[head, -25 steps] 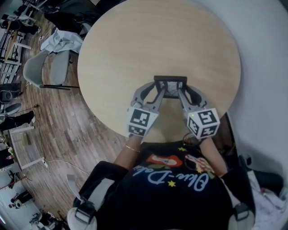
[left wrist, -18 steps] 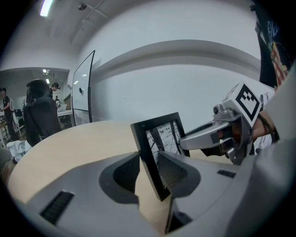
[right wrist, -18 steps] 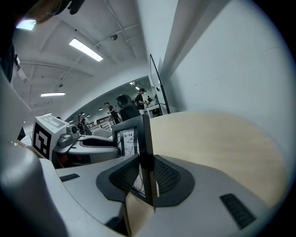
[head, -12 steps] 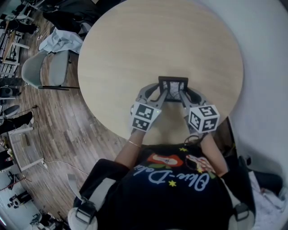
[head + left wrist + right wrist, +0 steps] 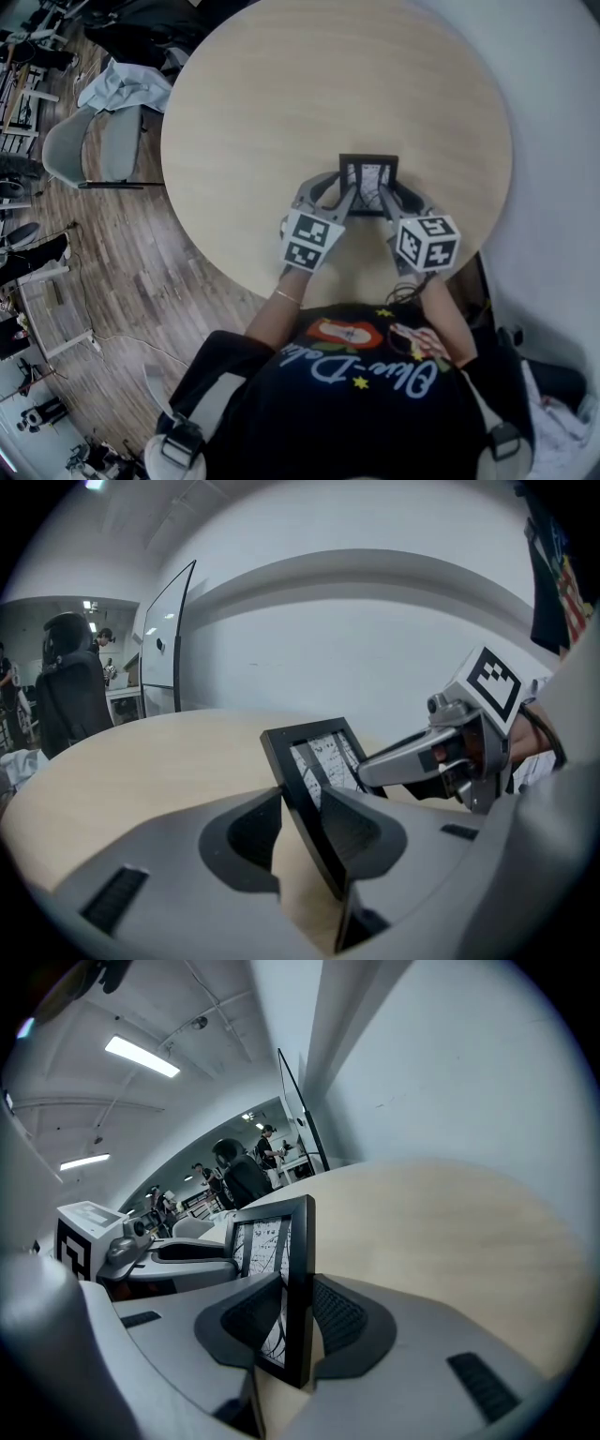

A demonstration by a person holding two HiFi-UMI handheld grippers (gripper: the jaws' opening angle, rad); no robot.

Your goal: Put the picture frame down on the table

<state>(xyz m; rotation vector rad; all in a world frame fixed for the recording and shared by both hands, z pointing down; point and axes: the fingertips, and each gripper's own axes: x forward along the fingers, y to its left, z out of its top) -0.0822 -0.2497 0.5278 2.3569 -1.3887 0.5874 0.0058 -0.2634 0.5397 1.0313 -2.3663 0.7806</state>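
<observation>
Both on frame (image 5: 368, 176): left gripper (image 5: 302, 829) clamps left edge, right gripper (image 5: 298, 1321) clamps right. Frame tilted above table (image 5: 281, 94). Set-down step, I'd say. Next: lay flat, release.

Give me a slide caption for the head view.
Left gripper and right gripper grip a black picture frame over a round wooden table.
</observation>
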